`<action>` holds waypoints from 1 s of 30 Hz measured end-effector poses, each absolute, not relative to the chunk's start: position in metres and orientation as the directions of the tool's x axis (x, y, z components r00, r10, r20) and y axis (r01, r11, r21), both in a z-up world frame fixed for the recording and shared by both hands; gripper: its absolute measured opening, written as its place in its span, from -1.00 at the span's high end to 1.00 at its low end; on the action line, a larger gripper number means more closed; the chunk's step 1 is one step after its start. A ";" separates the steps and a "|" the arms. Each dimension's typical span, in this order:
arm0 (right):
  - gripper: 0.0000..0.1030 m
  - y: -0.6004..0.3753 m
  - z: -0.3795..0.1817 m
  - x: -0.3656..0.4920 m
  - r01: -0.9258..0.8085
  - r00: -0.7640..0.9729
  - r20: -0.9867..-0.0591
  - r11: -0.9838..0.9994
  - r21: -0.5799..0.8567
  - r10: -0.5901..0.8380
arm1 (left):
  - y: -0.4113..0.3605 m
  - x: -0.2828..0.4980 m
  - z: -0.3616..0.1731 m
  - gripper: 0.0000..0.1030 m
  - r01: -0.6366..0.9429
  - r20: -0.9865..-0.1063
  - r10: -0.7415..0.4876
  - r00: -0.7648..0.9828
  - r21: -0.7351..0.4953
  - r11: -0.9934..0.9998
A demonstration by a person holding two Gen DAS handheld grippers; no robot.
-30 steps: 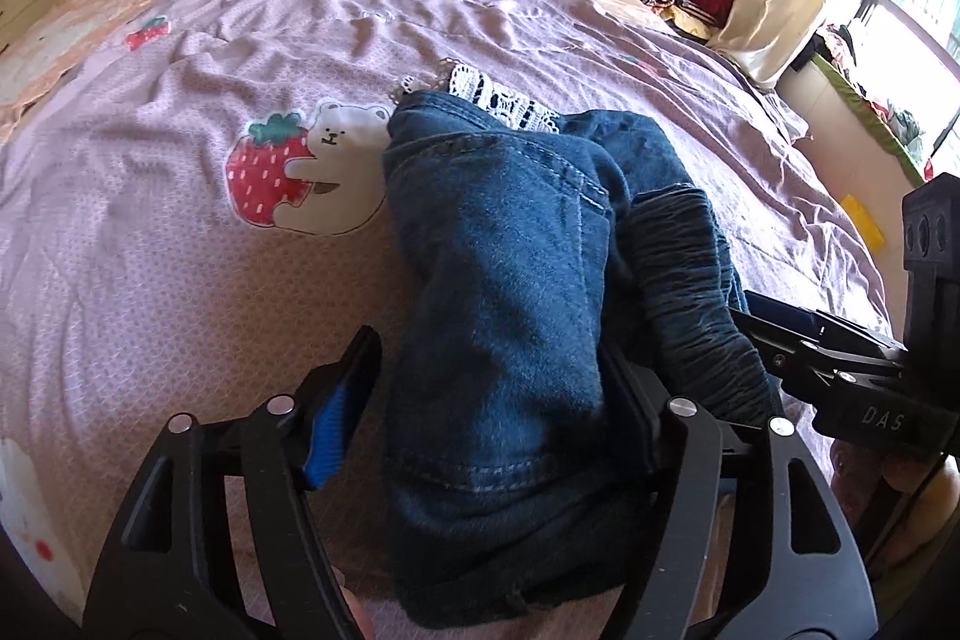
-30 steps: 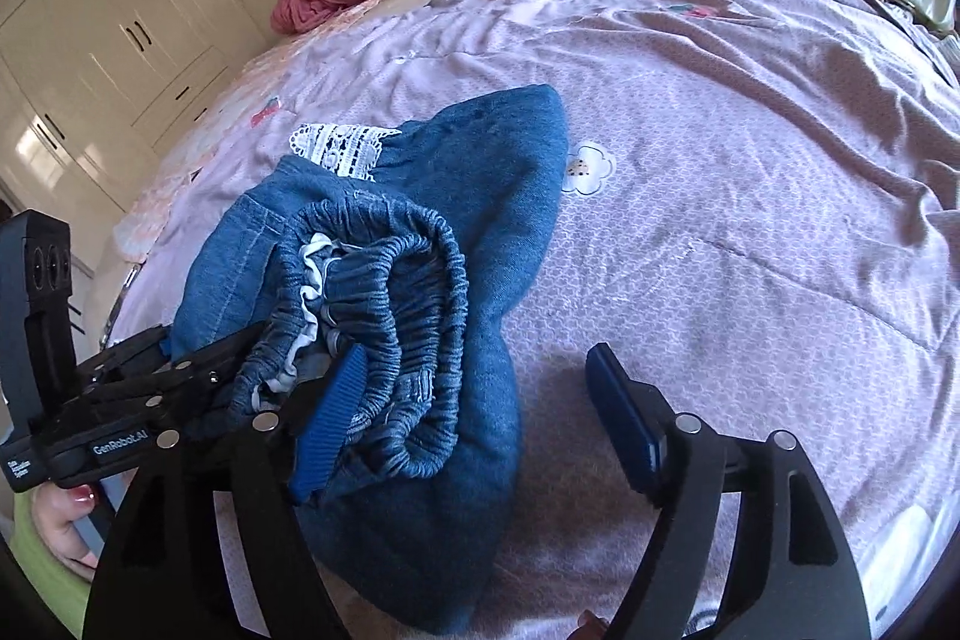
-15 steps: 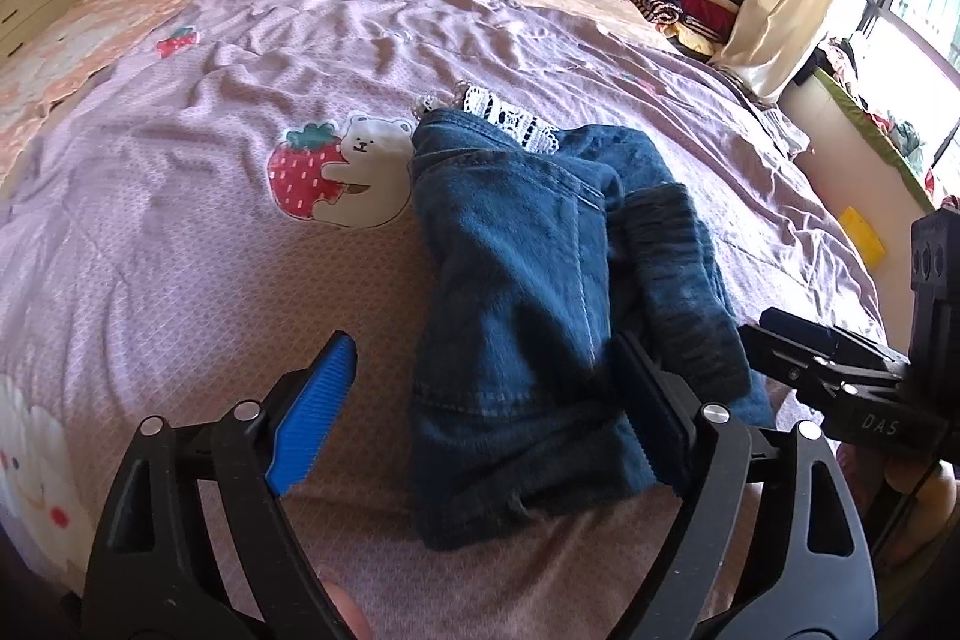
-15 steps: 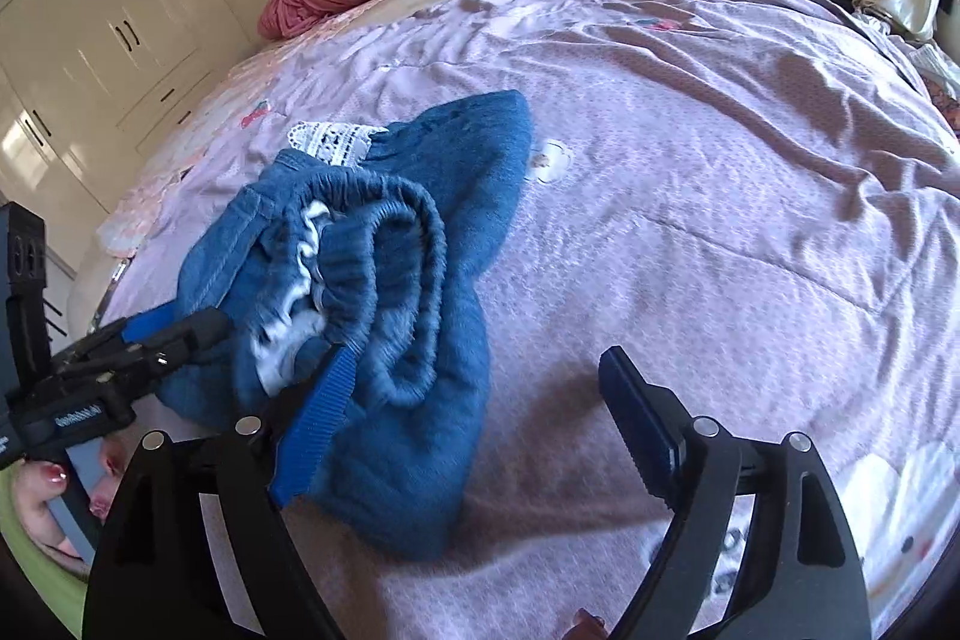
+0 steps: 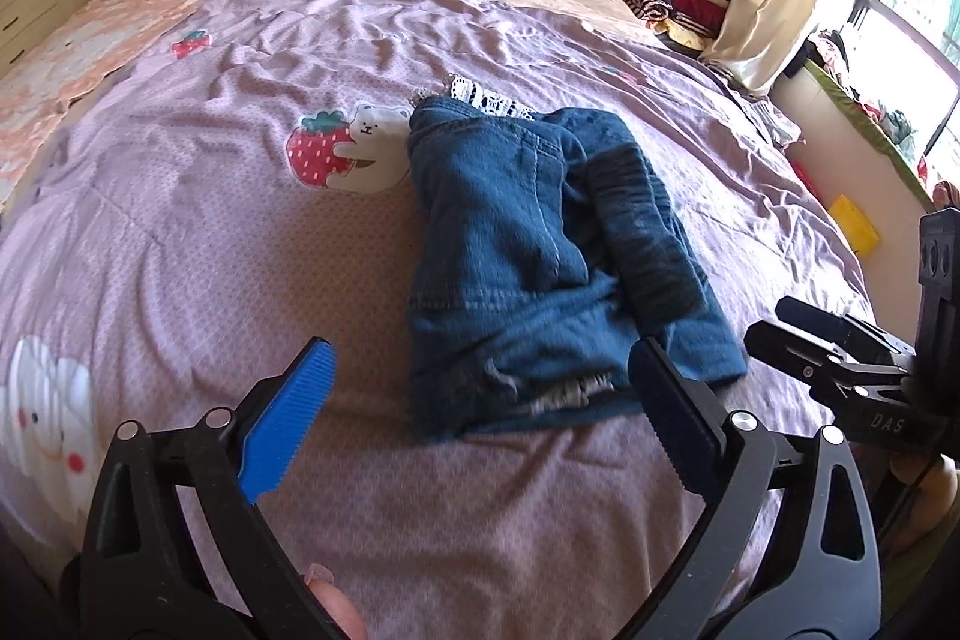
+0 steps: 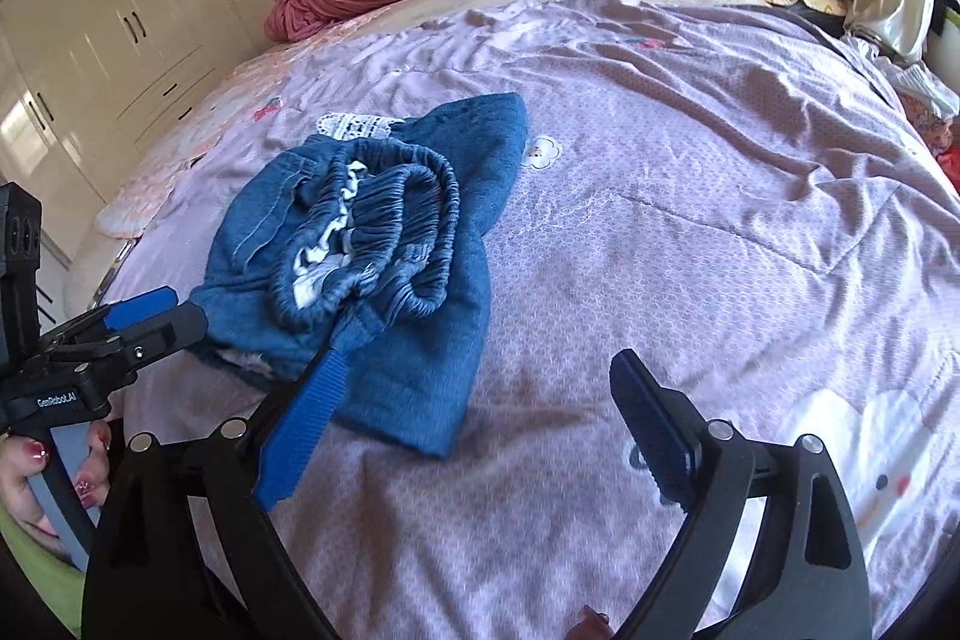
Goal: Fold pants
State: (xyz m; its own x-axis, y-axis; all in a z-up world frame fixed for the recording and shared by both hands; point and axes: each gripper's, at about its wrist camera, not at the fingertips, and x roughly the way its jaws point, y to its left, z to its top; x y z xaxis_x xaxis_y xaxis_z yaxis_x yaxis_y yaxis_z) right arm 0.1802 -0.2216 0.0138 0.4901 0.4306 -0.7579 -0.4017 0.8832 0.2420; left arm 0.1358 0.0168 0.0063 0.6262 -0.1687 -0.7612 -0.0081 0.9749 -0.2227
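Pants folded, bundle may spring open

Pants (image 5: 540,256) lie as a lumpy folded bundle near the middle of the bed (image 5: 180,232), elastic waistband (image 6: 384,226) bunched on top. Left gripper (image 5: 480,400) is spread wide, empty, just short of the near edge. Right gripper (image 6: 480,400) is also wide and empty; its left finger overlaps the denim in view, contact unclear. Risk: the thick waistband rolls back and undoes the fold, or a finger snags the hem when pulling away.
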 end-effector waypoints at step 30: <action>-0.91 -0.260 0.037 0.069 -0.408 0.587 -0.694 0.892 0.193 0.418 | -0.003 0.037 0.014 -0.81 0.006 -0.722 -0.099 0.684 -0.131 0.991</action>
State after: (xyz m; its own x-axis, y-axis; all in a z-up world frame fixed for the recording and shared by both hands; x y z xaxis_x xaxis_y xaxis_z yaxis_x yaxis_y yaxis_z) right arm 0.0694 -0.2597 0.0373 0.5865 0.4183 -0.6936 -0.4077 0.8924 0.1934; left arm 0.0365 -0.0035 0.0137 0.6844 -0.0993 -0.7223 0.0058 0.9914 -0.1309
